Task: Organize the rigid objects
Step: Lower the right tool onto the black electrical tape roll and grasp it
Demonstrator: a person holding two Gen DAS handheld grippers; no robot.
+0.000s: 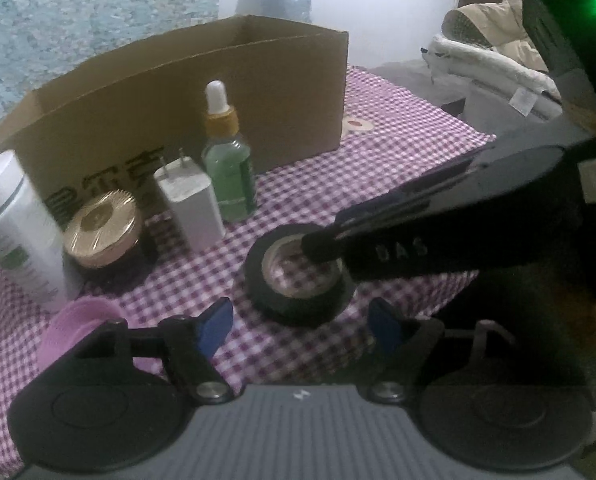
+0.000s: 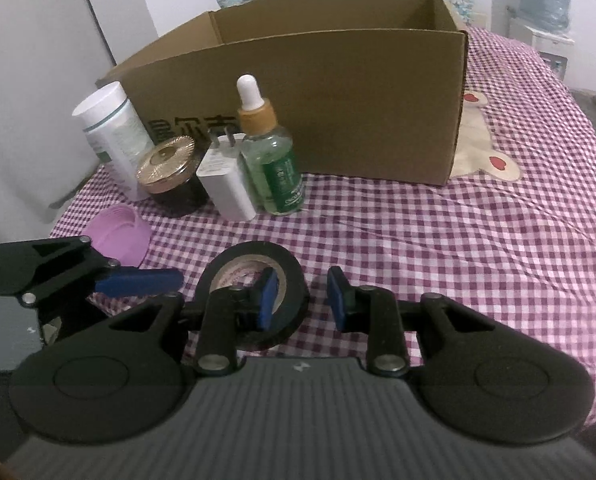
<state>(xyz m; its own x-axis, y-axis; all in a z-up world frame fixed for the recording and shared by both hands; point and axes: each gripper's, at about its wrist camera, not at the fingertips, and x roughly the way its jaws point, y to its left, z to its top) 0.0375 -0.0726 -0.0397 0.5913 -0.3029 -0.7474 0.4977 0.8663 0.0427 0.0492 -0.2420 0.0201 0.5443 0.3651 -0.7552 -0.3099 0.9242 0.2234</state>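
The right hand-held gripper (image 2: pixel 302 295) is open, one finger inside the black tape roll (image 2: pixel 254 296). The roll lies in front of the cardboard box (image 2: pixel 337 100). The left hand-held gripper (image 1: pixel 301 326), near the roll, is open too.

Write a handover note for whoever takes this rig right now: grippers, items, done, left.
Right gripper: open, one finger inside the tape roll, the other outside its wall; not closed on it.
Left gripper: open, holding nothing, just short of the tape.
Items: bottle, jar, charger and dropper stand in a row before the box; pink brush lies nearer, on the cloth.
Done: nothing visibly packed; box interior mostly hidden.
Left: all six items.
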